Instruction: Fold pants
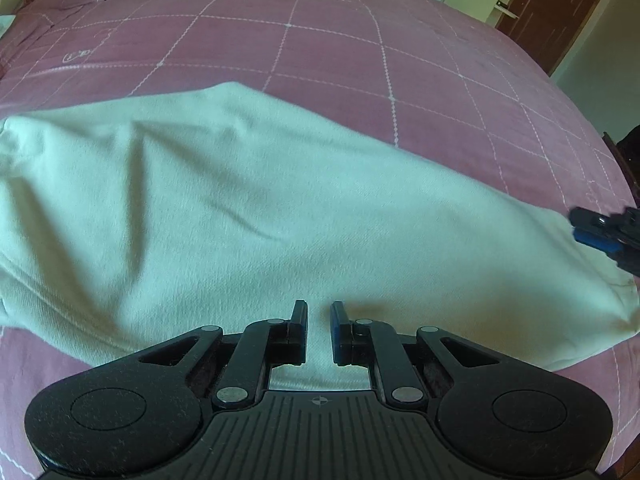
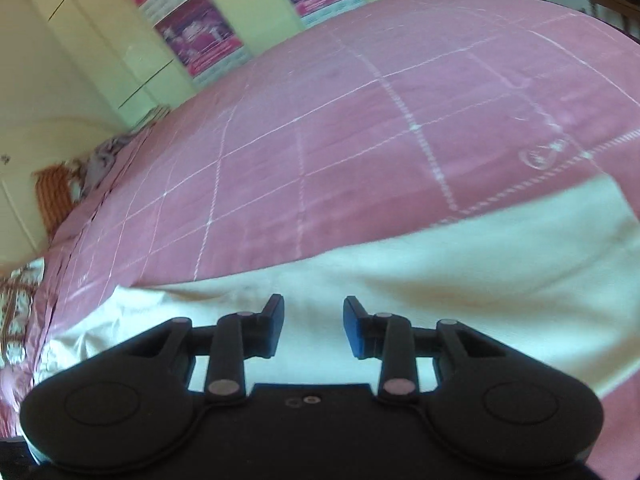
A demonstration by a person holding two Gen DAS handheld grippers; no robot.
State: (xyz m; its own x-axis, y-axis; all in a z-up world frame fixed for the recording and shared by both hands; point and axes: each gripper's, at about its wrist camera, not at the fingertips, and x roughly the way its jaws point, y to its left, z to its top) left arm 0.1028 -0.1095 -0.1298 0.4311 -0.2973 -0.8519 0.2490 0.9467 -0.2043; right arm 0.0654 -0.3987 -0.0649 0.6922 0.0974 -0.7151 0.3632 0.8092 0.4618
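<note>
Pale pants (image 1: 280, 208) lie flat across the pink grid bedspread (image 1: 320, 52). Left gripper (image 1: 319, 332) over them, jaws nearly together, no cloth visibly pinched. Right gripper (image 2: 314, 328) partly open, empty, over the pants' edge. Only the right view shows wardrobe doors (image 2: 92, 40) with posters (image 2: 200, 40); only the left shows a brown door (image 1: 560, 12).

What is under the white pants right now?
The pants lie on a pink bedspread with a white grid pattern, which shows all around them. Whatever sits beneath the cloth itself, including any folded layers, is covered.
</note>
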